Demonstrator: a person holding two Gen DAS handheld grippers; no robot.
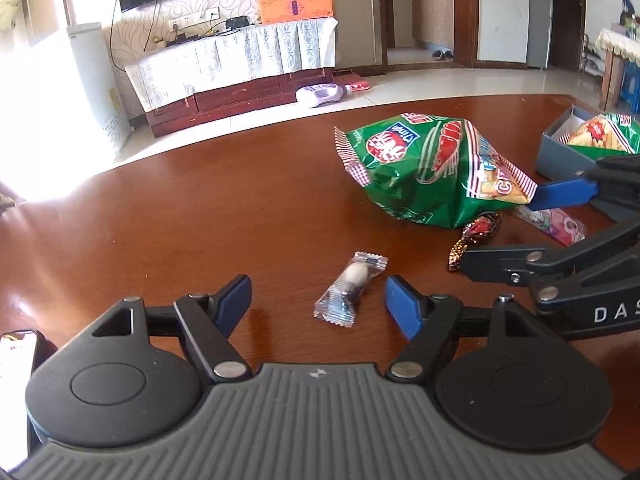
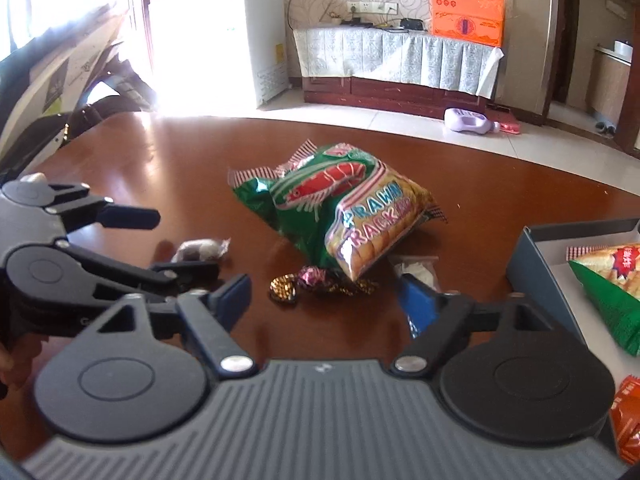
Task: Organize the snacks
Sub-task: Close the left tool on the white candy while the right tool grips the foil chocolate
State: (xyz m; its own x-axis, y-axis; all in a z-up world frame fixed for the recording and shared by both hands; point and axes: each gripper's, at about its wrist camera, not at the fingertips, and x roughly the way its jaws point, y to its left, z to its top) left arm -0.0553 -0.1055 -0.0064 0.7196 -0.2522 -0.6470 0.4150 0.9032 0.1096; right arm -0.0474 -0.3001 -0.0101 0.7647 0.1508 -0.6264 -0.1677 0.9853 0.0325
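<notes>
My left gripper (image 1: 318, 304) stands open low over the brown table (image 1: 200, 220). A clear-wrapped candy (image 1: 350, 290) lies between its blue pads, touching neither. In the right wrist view that gripper (image 2: 184, 244) reaches in from the left around the same candy (image 2: 200, 250). My right gripper (image 2: 326, 300) is open too, and a dark candy in red and gold foil (image 2: 316, 282) lies just ahead between its fingers. A green prawn cracker bag (image 2: 344, 216) lies beyond it. A grey-blue box (image 2: 528, 264) at the right holds another green bag (image 2: 608, 280).
A small pale packet (image 2: 416, 270) lies behind my right gripper's right finger. An orange packet (image 2: 628, 416) sits at the lower right edge. A phone (image 1: 16, 380) shows at the left wrist view's lower left. The table's far edge curves in front of a tiled floor.
</notes>
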